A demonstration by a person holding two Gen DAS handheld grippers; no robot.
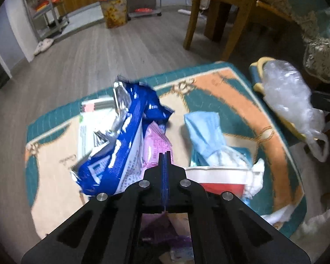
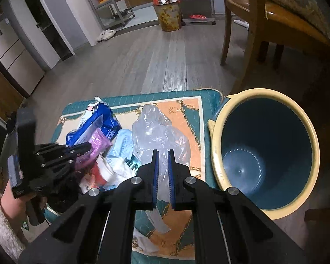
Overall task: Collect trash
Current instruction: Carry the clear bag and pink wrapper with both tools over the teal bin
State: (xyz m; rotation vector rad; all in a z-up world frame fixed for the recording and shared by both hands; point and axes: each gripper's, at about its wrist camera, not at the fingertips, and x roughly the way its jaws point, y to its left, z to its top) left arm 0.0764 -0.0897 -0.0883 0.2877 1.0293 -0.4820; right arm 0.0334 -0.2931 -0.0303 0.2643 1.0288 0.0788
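Observation:
Trash lies on a teal and orange mat (image 1: 275,118) (image 2: 193,110). My left gripper (image 1: 165,154) is shut with nothing visibly between its pads, over a pink wrapper (image 1: 156,140) (image 2: 96,140) beside a blue foil bag (image 1: 129,127) (image 2: 101,118). A light blue mask (image 1: 204,127) (image 2: 123,140) and a red and white paper cup (image 1: 222,178) (image 2: 99,173) lie nearby. My right gripper (image 2: 162,154) is shut on a clear plastic bag (image 2: 158,134) (image 1: 290,94), held above the mat. A blue bin with a cream rim (image 2: 264,149) stands open just right of it.
A wooden chair (image 1: 220,11) (image 2: 253,28) and a table with a lace-edged cloth (image 1: 319,44) stand at the right. A floral waste bin (image 1: 115,11) (image 2: 168,15) and metal shelf racks (image 1: 46,8) stand far across the wood floor.

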